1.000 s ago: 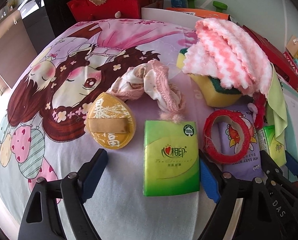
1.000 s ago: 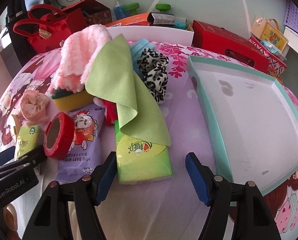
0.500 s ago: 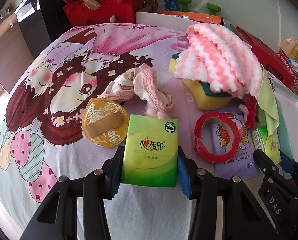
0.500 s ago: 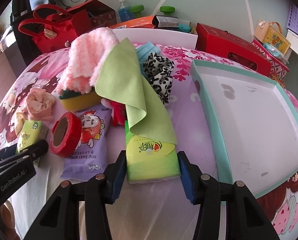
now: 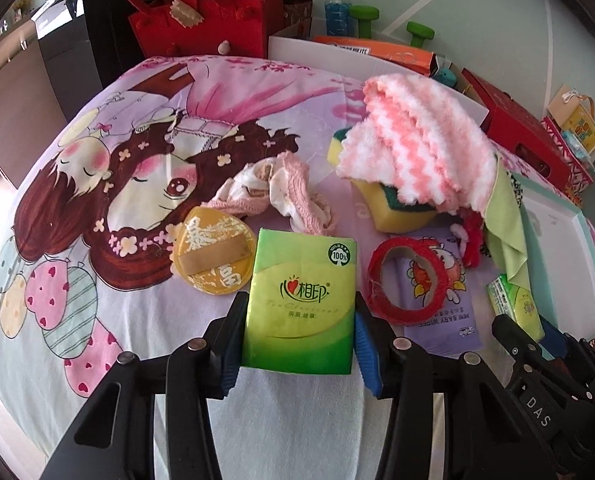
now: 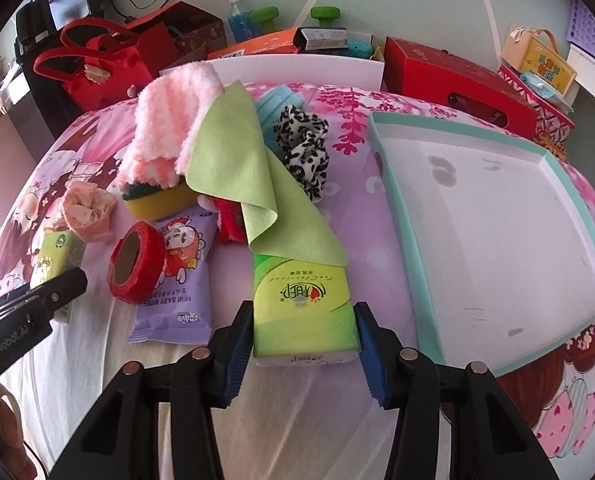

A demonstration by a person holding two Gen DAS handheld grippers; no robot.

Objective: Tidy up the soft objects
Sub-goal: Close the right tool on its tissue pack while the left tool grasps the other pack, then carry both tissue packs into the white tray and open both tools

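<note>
Biggest thing here is the cartoon bedsheet point(image 5: 145, 128) covering the whole surface, with all the soft stuff dumped in a heap on it. Next is the teal-rimmed tray point(image 6: 393, 216) off to the right, nothing in it, so I'd guess that's where things are meant to end up.

Far side of the heap: a pink-and-white fluffy towel point(image 5: 417, 152) draped over a yellow sponge point(image 5: 397, 212), and a green cloth point(image 6: 237, 160) hanging down from it, its lower end lying over the far end of one tissue pack. So that pack probably has to slide out from under it.

Smaller bits: purple baby wipes point(image 6: 177, 280) with a red tape roll point(image 6: 135, 264) resting on top, a leopard scrunchie point(image 6: 303, 152), and a gold powder puff point(image 5: 213, 256) near left.

Both claws are busy. The left gripper point(image 5: 297, 336) is pinching a green tissue pack point(image 5: 301, 300) by its long sides, near edge of the pile. The right gripper point(image 6: 305, 336) is clamped the same way on the second tissue pack point(image 6: 301, 308), just left of the tray. Side grips make sense, the packs squash but don't slip.
</note>
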